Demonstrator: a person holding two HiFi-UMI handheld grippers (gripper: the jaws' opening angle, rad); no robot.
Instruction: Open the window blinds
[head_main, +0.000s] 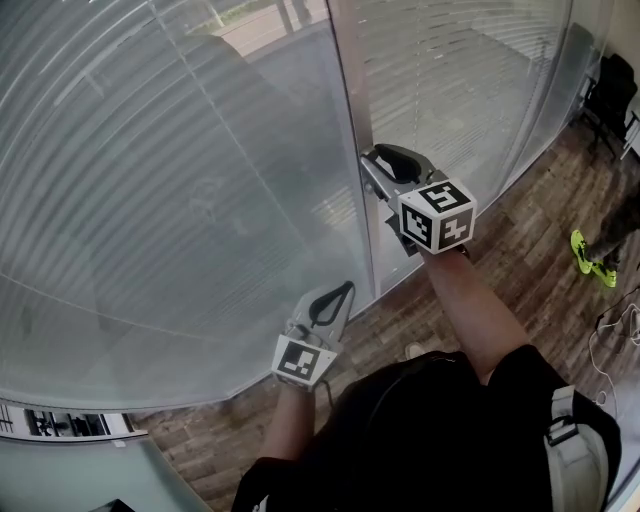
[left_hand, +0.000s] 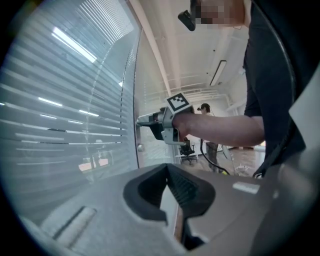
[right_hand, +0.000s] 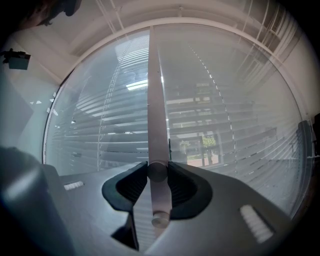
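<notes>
Closed slatted blinds (head_main: 180, 200) hang behind the glass on both sides of an upright metal post (head_main: 350, 120). My right gripper (head_main: 372, 160) reaches level to the post and is shut on a small round knob (right_hand: 157, 171); in the right gripper view both pads press its sides. A second knob (right_hand: 160, 219) sits just below on the post (right_hand: 155, 100). My left gripper (head_main: 345, 290) hangs lower, near the post's foot, with its jaws together and nothing between them. The left gripper view shows the right gripper (left_hand: 140, 120) at the post with the lower knob (left_hand: 141, 147) under it.
The floor is wood plank (head_main: 520, 260). A black office chair (head_main: 610, 95) stands at the far right, with a neon-green object (head_main: 590, 258) and loose cables (head_main: 615, 330) on the floor near it. A person (left_hand: 205, 107) stands far back in the room.
</notes>
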